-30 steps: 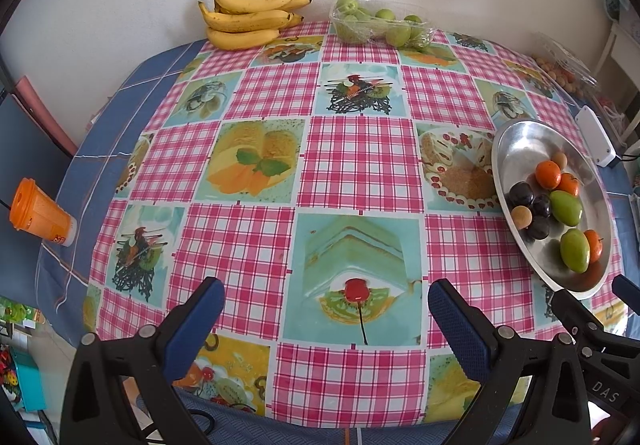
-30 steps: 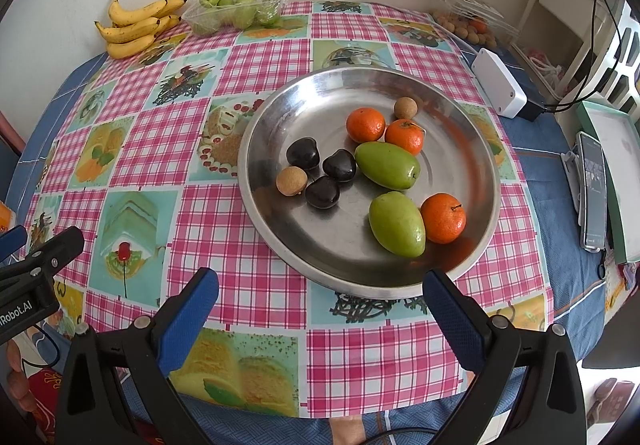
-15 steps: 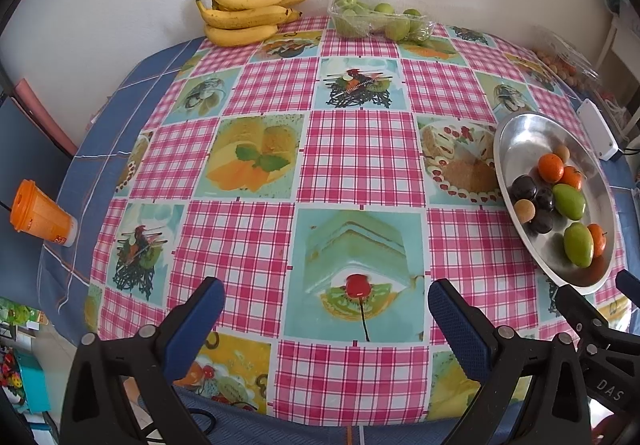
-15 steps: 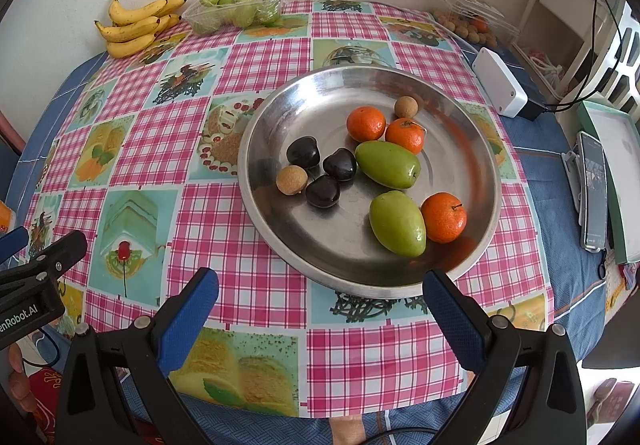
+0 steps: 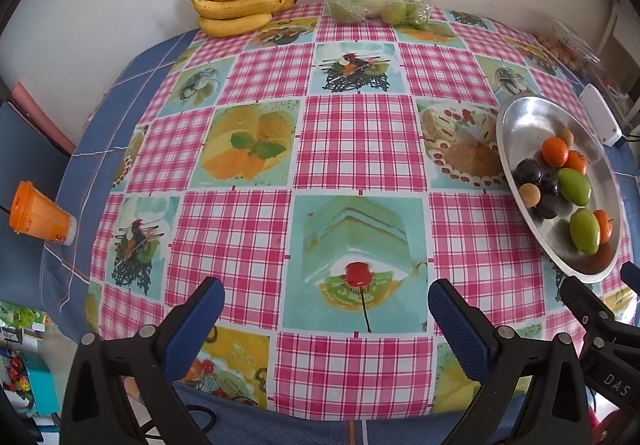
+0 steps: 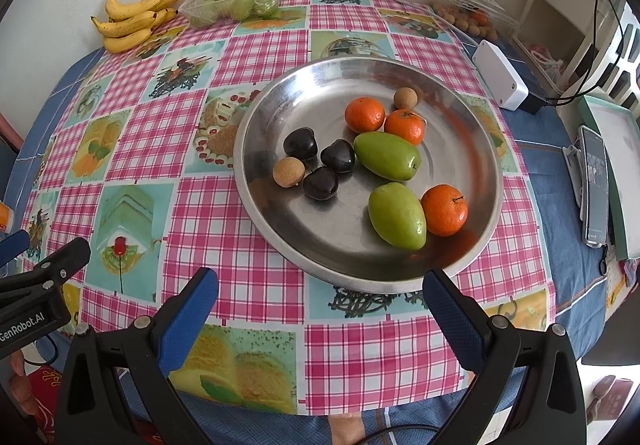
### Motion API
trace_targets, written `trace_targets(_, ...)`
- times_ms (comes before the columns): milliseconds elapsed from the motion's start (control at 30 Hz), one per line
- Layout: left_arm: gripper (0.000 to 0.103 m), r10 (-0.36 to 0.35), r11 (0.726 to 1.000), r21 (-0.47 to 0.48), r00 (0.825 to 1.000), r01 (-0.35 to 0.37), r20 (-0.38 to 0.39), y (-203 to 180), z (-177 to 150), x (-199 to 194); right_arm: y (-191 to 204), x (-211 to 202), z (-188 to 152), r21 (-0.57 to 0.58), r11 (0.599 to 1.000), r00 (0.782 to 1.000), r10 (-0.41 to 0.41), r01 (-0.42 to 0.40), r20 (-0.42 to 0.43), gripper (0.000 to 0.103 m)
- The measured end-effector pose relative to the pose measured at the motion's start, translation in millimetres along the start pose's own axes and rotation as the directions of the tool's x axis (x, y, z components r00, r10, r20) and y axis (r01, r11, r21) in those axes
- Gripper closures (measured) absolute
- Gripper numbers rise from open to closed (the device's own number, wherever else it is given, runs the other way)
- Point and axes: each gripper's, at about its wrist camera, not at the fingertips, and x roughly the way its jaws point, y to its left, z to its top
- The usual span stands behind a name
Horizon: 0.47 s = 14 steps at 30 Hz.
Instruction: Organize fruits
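Observation:
A round steel plate on the checked tablecloth holds three tangerines, two green fruits, three dark plums and two small brown fruits. My right gripper hangs open just before the plate's near rim, empty. My left gripper is open and empty over the cloth's near edge, left of the plate. A bunch of bananas and a clear tub of green fruit lie at the far wall.
A clear tray of small brown fruits sits at the far right. A white box, a phone and a pale tray lie right of the plate. An orange cup stands off the table's left side.
The left gripper has drifted slightly, so the plate sits a little further right in its view. The right view is nearly the same. Both grippers stay open.

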Motion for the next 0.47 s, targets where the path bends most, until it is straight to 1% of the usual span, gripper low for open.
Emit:
trace_targets(100, 0.0, -0.003, 1.0, -0.001, 1.0, 0.003, -0.004, 0.5, 0.0, 0.5, 0.4, -0.1, 0.2, -0.002, 1.0, 1.0, -0.001, 0.001, -0.003, 0.001)
trace_targets(300, 0.0, -0.005, 1.0, 0.009, 1.0, 0.005, 0.018, -1.1, -0.7, -3.7, 0.5, 0.1, 0.1, -0.002, 1.0, 1.0, -0.001, 0.001, -0.004, 0.001)
trace_targets(467, 0.0, -0.004, 1.0, 0.005, 1.0, 0.004, 0.021, -0.3, 0.1, -4.3, 0.5, 0.0, 0.2, -0.002, 1.0, 1.0, -0.001, 0.001, -0.004, 0.001)
